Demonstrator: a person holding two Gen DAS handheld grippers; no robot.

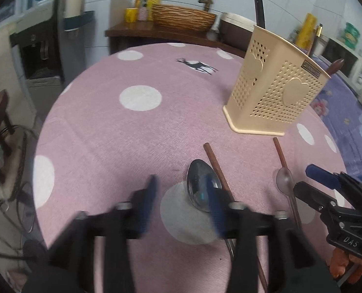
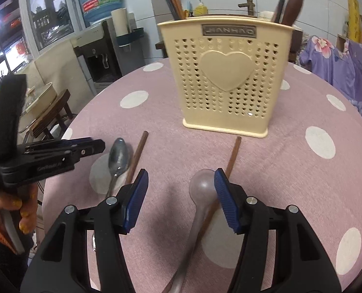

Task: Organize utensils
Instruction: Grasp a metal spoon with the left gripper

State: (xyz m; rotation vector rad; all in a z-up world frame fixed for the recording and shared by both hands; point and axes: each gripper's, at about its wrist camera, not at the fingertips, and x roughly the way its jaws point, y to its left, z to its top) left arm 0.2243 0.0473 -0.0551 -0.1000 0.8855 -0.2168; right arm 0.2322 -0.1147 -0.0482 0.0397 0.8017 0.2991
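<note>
Right hand-held gripper (image 2: 181, 195) jaws apart, empty, over clear plastic spoon (image 2: 200, 185) lying across a chopstick (image 2: 233, 155). Left hand-held gripper (image 1: 181, 193) jaws apart, empty, above metal spoon (image 1: 201, 185). Cream utensil holder (image 2: 226, 78) upright farther back on pink dotted surface (image 2: 290, 171).

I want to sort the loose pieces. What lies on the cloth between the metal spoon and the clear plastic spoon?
In the right wrist view, one brown chopstick lies between the metal spoon and the clear plastic spoon, close beside the metal one.
</note>
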